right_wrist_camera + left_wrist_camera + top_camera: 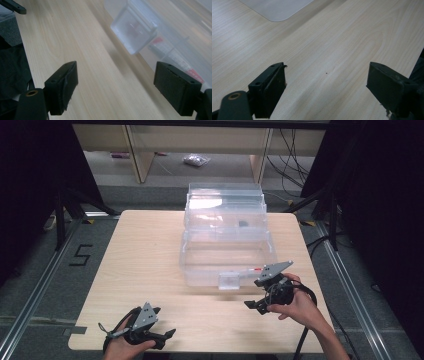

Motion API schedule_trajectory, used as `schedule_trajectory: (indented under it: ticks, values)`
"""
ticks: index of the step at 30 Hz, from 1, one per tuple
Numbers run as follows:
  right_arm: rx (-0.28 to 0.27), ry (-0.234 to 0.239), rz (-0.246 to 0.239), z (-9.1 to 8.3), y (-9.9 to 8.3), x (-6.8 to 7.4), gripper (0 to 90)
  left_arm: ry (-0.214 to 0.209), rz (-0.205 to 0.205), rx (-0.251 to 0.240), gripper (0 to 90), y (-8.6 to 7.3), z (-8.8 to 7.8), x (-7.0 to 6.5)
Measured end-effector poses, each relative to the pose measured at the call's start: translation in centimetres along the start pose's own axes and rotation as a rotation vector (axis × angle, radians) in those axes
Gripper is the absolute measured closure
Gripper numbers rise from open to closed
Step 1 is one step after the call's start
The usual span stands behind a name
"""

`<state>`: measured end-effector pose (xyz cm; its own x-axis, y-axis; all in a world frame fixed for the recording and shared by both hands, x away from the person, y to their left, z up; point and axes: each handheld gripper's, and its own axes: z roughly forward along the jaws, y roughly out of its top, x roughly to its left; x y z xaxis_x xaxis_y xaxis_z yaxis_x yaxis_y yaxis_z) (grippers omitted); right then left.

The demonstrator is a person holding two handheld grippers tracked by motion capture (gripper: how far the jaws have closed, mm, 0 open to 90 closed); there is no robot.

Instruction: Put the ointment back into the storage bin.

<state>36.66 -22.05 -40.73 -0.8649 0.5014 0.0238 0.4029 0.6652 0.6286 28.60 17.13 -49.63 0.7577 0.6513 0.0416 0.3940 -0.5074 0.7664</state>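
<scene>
I hold my right gripper [256, 305] at four o'clock on the pale wooden table [150, 255], jaws spread wide and empty, just beside the clear plastic lidded storage box [227, 242] standing at centre. My left gripper [167, 336] rests at seven o'clock, jaws likewise wide, gripping nothing.
</scene>
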Motion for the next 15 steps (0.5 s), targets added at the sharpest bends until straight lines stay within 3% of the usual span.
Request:
schedule_trajectory:
  ticks: [2, 5, 6, 7, 10, 15]
  values:
    - [-0.002, -0.002, 0.016, 0.1, -0.3, 0.3, 20.3, -0.025, -0.013, -0.003, 15.1, 0.0, 0.0, 0.0]
    - [-0.003, -0.004, 0.014, 0.4, -0.6, 0.3, 20.4, -0.012, -0.006, 0.002, 15.1, 0.0, -0.1, -0.1]
    - [-0.013, 0.015, -0.013, 0.5, -0.6, 0.2, 20.4, 0.0, 0.002, 0.002, 15.0, 0.0, 0.0, 0.0]
    - [-0.012, 0.004, 0.011, 0.6, -0.8, 0.4, 20.5, -0.003, 0.001, 0.001, 15.1, 0.0, 0.0, 0.0]
    - [-0.019, 0.006, 0.023, 1.2, -1.3, 0.7, 20.5, -0.007, -0.003, -0.012, 15.1, -0.1, 0.1, 0.0]
    - [-0.024, 0.015, 0.022, 1.6, -1.9, 1.0, 20.7, -0.009, 0.0, 0.001, 15.1, 0.0, -0.1, 0.0]
